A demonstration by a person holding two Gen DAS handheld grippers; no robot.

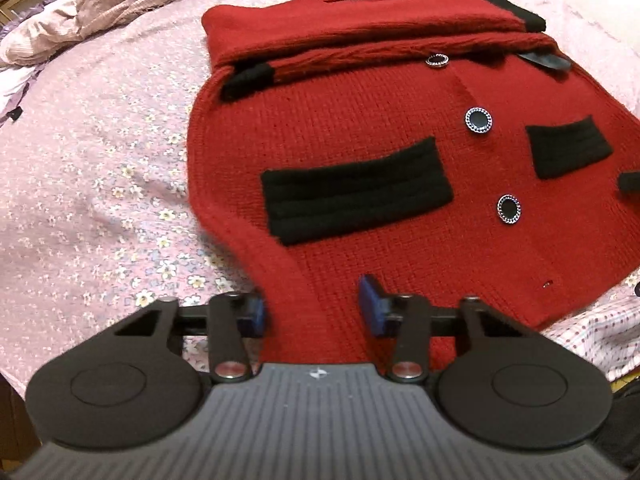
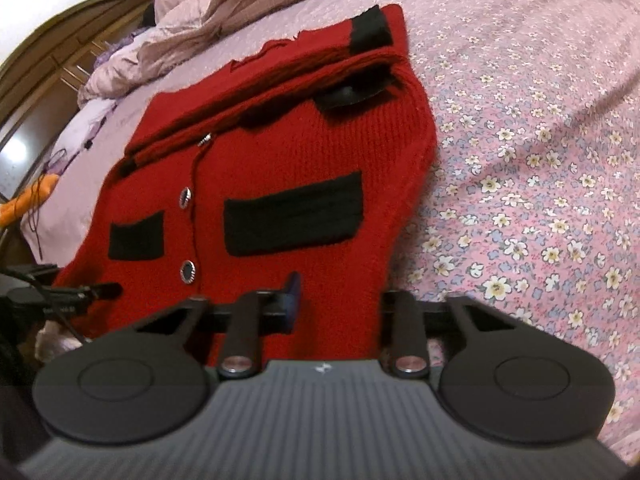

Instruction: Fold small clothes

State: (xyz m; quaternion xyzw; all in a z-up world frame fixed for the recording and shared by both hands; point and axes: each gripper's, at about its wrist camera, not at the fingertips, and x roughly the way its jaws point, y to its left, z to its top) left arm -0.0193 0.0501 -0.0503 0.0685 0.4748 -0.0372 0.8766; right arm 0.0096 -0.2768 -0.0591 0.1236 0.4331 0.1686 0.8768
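Note:
A red knit cardigan [image 1: 400, 248] with black pocket bands and round buttons lies flat on the bed, its sleeves folded across the top. My left gripper [image 1: 314, 312] sits at the near hem's left corner. Red fabric fills the gap between its blue pads [image 1: 372, 308] and rises toward the camera, so it is shut on the hem. In the right wrist view the cardigan [image 2: 280, 152] runs away from my right gripper [image 2: 336, 308], which is shut on the near right hem corner. Its right pad is hidden behind the fabric.
A pink floral bedsheet [image 1: 100, 200] covers the bed [image 2: 520, 200]. A crumpled pink duvet [image 1: 120, 0] is piled at the far side. A wooden headboard [image 2: 60, 40] and an orange item [image 2: 24, 204] sit at the left. A dark gripper part [image 2: 80, 294] shows by the hem.

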